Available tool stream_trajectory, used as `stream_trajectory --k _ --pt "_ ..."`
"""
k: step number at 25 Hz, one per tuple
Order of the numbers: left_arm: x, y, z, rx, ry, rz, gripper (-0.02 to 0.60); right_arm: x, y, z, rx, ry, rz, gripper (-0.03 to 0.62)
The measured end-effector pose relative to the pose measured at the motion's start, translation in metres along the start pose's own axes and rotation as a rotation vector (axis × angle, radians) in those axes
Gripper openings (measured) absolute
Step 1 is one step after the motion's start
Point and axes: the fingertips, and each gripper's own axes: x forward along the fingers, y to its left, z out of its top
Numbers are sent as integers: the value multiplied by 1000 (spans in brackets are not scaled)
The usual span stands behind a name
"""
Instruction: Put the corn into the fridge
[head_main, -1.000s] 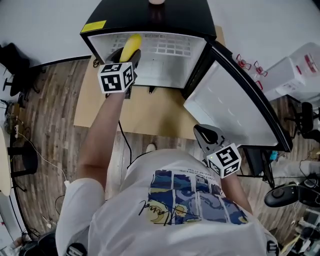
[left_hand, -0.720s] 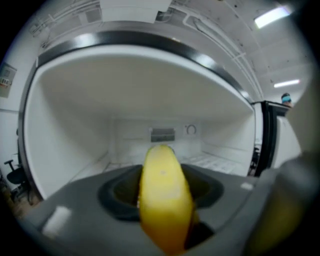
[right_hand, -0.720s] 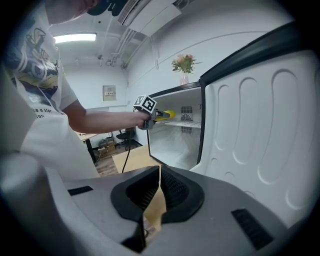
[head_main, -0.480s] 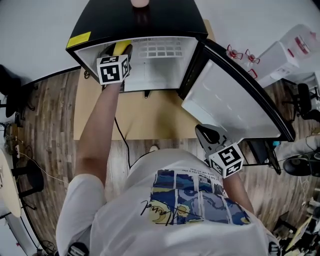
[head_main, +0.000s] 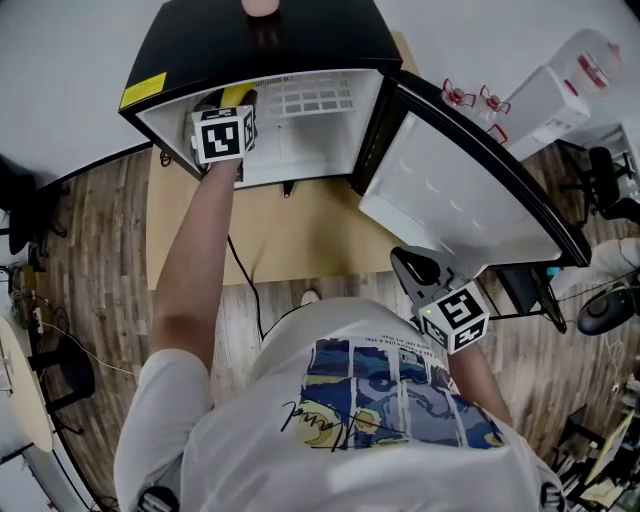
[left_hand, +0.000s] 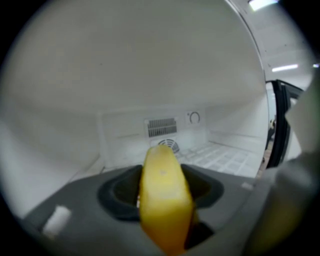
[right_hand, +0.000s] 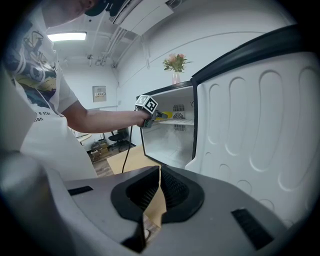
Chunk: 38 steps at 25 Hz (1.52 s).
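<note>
The corn (left_hand: 162, 170), a smooth, blunt-ended yellow cob, was clamped between the dark grey jaws of the left gripper (left_hand: 165, 187). It was held inside the top of the fridge (head_main: 270, 40), over the white grid shelf (head_main: 320, 98). The fridge was glossy black outside and moulded white plastic within. A yellow label (head_main: 144, 90) on its top edge was too small to read. The right gripper (right_hand: 159, 187), its ribbed pads closed and empty, hung near the open door (head_main: 460, 200).

Head view looks down; both gripper views face the fridge (head_main: 300, 60)
</note>
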Motion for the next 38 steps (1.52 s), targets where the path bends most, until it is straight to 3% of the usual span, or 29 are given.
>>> stream_trajectory --k 11,38 --pt "6 -7 -7 132 81 50 250 -9 1 -10 23 8 0 17" --pt "-27 -2 -17 79 53 128 291 -39 -11 -27 9 -3 68 17"
